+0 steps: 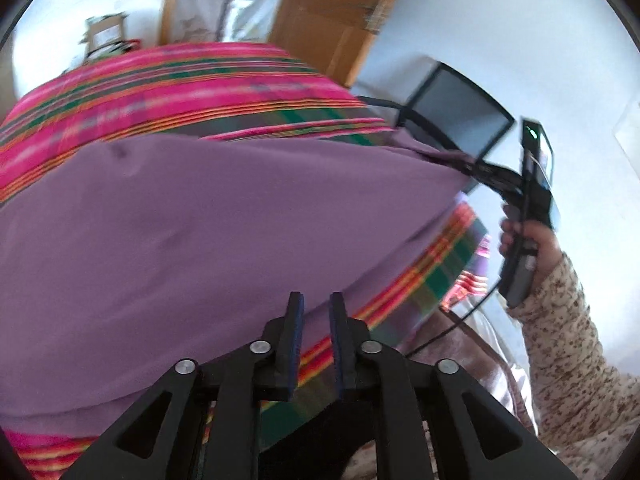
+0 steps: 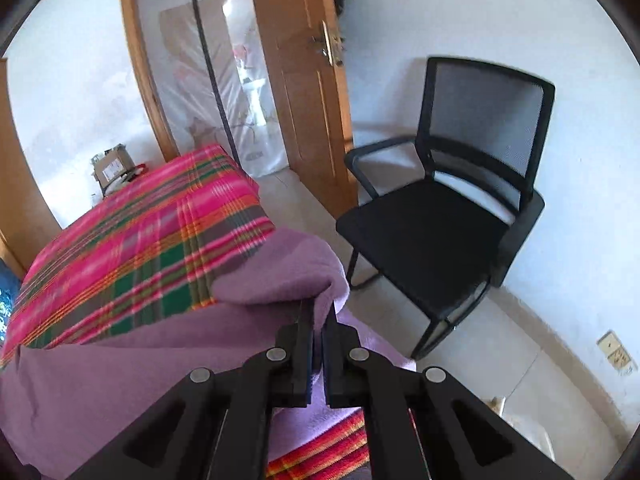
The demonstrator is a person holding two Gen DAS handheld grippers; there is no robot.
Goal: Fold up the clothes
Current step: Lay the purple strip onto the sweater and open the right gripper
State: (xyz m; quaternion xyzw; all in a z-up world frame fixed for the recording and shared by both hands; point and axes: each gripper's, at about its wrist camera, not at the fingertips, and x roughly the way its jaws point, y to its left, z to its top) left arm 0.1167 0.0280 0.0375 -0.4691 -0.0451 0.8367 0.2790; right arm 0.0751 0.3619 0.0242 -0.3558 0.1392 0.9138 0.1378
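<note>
Right wrist view: we see the right gripper (image 2: 318, 312) clamped on a folded-over edge of the purple garment (image 2: 160, 360), the cloth bunching up and curling over just above the fingertips at lower centre. The garment spreads leftward and downward from there across the plaid bedspread (image 2: 140, 232), which fills the left half of the frame.

Left wrist view: the left gripper (image 1: 316, 304) sits at bottom centre with its jaws a little apart; we see no cloth between the pads, only garment and bedspread stripe behind the gap. The garment (image 1: 200, 220) lies ahead of it and to the left, its long axis running roughly left to right across the frame, tapering to a corner at right centre where the other gripper pulls it.

We judge the right hand (image 1: 528, 248) is the one carrying the fold; the move ahead turns on laying that lifted edge back over the cloth toward frame left.

Around: black chair (image 2: 448, 208) at right, wooden door (image 2: 296, 80) top centre. Neither obstructs.
</note>
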